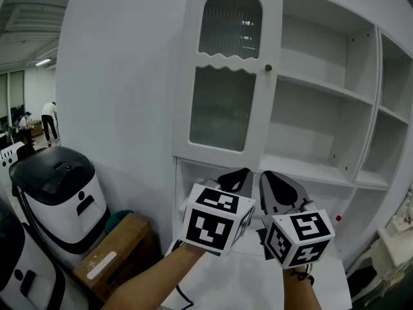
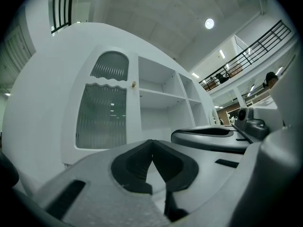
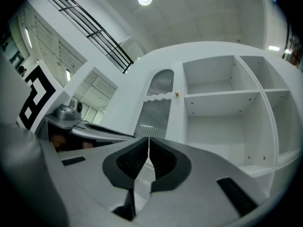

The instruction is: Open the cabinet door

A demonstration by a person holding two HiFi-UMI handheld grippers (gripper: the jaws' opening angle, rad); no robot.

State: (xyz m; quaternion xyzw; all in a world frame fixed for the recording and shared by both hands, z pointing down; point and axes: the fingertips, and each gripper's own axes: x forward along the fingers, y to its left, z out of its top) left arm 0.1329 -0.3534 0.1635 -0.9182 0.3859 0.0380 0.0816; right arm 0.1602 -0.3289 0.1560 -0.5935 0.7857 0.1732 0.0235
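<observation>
The white cabinet (image 1: 335, 95) stands straight ahead. Its tall door (image 1: 226, 76) on the left has ribbed glass panes and a small brass knob (image 1: 268, 68) on its right edge, and it looks flat against the cabinet front. The door (image 2: 106, 108) and knob (image 2: 134, 84) also show in the left gripper view. In the right gripper view the door (image 3: 156, 108) and knob (image 3: 176, 93) lie further off. My left gripper (image 1: 235, 176) and right gripper (image 1: 271, 179) are side by side below the door, both shut and empty, well short of the knob. The tips meet on the left gripper (image 2: 151, 141) and on the right gripper (image 3: 149, 138).
Open white shelves (image 1: 322, 128) fill the cabinet to the right of the door. At the left stand white machines with black tops (image 1: 58, 192) and a cardboard box (image 1: 113, 254). A white low surface (image 1: 239, 283) lies under my hands. People (image 1: 48, 118) stand far off at the left.
</observation>
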